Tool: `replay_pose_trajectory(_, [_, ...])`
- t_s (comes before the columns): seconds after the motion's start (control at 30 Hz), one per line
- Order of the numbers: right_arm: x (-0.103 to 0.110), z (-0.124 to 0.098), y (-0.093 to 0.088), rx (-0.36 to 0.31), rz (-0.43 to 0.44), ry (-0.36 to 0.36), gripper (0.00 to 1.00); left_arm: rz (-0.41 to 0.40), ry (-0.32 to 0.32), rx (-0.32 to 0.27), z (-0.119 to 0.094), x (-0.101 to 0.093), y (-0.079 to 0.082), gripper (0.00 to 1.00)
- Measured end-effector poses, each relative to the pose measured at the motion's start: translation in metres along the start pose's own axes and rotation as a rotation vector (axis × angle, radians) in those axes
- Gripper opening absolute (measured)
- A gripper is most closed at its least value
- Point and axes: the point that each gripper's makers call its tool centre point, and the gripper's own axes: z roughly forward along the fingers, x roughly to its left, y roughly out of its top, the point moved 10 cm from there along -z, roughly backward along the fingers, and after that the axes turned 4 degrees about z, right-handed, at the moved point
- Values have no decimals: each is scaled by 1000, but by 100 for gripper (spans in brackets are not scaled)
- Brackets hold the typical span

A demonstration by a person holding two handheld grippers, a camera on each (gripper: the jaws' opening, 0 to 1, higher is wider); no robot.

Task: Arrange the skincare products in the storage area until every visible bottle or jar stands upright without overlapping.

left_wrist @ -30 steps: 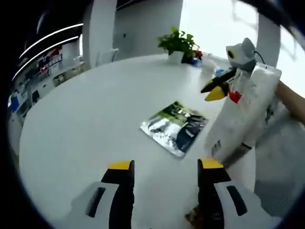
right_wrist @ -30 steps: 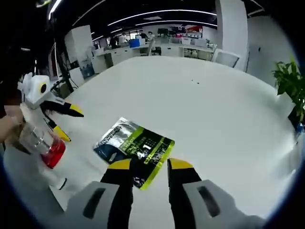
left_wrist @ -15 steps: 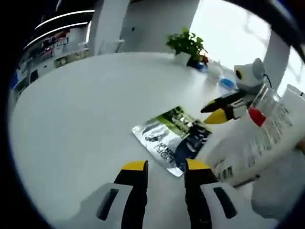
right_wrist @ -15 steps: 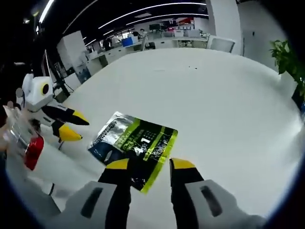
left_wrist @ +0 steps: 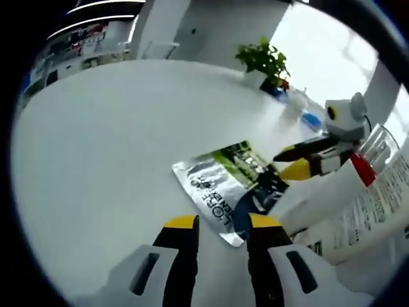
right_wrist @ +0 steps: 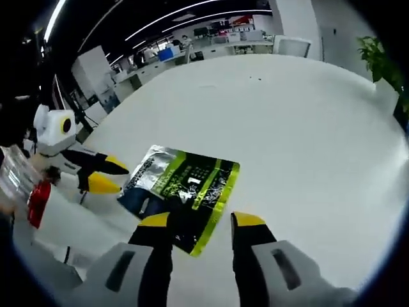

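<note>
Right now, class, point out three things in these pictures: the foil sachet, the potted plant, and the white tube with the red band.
foil sachet point(right_wrist: 182, 192), right gripper view, on its green printed middle.
potted plant point(left_wrist: 263, 59), left gripper view, on its leaves.
white tube point(left_wrist: 358, 204), left gripper view, on its printed white body.

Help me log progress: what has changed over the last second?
The left gripper narrowed its jaws with nothing between them, and both grippers edged toward the foil sachet. The white tube leans lower in the left gripper view. The sachet stayed flat on the table, ungripped. The right gripper stayed open.
</note>
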Motion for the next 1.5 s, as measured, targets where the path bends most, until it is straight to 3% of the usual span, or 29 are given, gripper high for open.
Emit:
replay_pose_trajectory(0.53, [5,0,2,-10,3,32,37,-44,-3,-18,7,2,2,28])
replay_pose_trajectory(0.8, [6,-2,2,-13,18,36,38,-114,-15,-57,4,-4,0,30])
replay_pose_trajectory(1.1, [9,-5,1,-13,16,30,36,-208,-40,-114,4,2,-1,22])
replay_pose_trajectory(1.4, [15,-7,0,-6,0,20,36,-246,-47,-96,10,3,-2,27])
replay_pose_trajectory(1.5, [16,-7,0,-3,-2,18,36,-316,-65,-118,8,4,-1,22])
